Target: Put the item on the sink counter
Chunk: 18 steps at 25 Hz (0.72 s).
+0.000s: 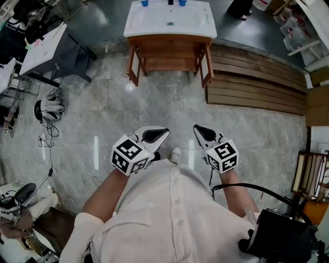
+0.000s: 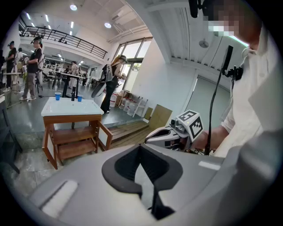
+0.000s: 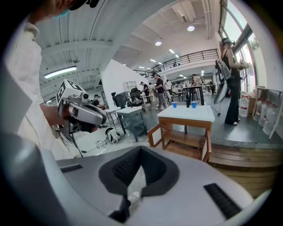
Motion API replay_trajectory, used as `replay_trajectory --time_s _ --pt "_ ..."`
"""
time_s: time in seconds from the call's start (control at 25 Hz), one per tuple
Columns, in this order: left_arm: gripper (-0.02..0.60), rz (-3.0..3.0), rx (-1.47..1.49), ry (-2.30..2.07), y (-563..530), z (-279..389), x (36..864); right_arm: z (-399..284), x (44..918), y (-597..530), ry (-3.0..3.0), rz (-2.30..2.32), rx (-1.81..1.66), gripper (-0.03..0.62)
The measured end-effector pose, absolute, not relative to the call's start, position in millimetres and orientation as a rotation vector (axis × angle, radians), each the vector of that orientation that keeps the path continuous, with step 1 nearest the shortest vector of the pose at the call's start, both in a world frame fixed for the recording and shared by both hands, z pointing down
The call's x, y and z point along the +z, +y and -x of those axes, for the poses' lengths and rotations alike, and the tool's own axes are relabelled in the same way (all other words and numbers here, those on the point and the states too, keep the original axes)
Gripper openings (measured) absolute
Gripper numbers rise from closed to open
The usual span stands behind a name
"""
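The sink counter is a white basin top on a wooden frame, at the top middle of the head view, some way ahead on the stone floor. Two blue cups and a dark tap stand at its back edge. It also shows in the left gripper view as the counter and in the right gripper view as the counter. My left gripper and right gripper are held side by side close to the person's chest, both pointing towards the sink. Each is shut with nothing between its jaws.
Curved wooden decking lies right of the sink. A grey table stands at the left, with a headset and cables on the floor. A black bag hangs at the lower right. Several people stand beyond the sink.
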<state>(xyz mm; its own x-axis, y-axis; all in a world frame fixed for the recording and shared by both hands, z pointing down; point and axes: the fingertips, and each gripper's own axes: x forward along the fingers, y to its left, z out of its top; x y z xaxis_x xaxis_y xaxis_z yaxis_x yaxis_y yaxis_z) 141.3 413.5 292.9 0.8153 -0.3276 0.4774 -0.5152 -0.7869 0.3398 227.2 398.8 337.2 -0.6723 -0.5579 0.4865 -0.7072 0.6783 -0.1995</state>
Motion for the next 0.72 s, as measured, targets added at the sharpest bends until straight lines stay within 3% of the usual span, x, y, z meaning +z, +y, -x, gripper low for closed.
replay_trajectory --time_s 0.32,0.72 --pt "0.006 -2.53 0.551 -0.673 394 -142 294 -232 340 377 -2.51 -0.984 0.522 0.003" --pt "0.006 -2.545 0.503 -0.62 291 -111 299 -196 351 275 -2.427 -1.018 0.538 0.005"
